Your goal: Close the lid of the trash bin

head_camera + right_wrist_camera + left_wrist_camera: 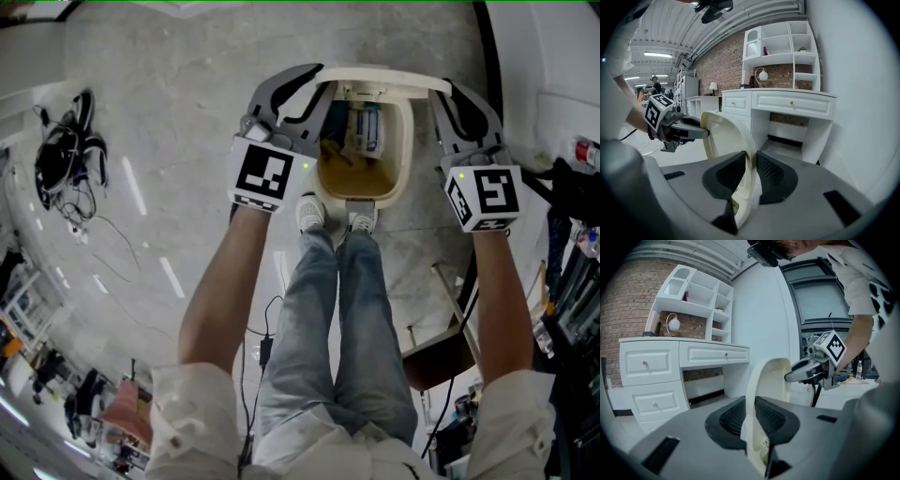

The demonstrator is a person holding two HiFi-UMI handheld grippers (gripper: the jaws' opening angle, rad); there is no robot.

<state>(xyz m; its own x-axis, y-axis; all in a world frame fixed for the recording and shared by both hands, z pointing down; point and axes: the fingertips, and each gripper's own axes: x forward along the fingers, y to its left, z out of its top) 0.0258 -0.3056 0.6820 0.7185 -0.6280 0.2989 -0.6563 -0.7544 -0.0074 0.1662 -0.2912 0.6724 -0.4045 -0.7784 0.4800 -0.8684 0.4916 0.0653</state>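
1. Grip looks set: lid point(380, 72) stands upright at the head view's top centre, above the open bin point(405, 155).
2. Left gripper point(752, 418) and right gripper point(751, 176) each pinch a side edge of it.
3. Next, we judge, we swing it down evenly.

Lid point(768, 376) between the jaws: cream. Left gripper point(751, 417) and right gripper point(751, 174): grey bodies, black cross-hatched pads point(733, 417). Marker cubes point(264, 173) behind the jaws: white with black square patterns. Trash bin point(405, 150) below the jaws: cream wall, brown inside. Floor point(187, 94): grey, marbled. Jeans point(347, 309): light blue.
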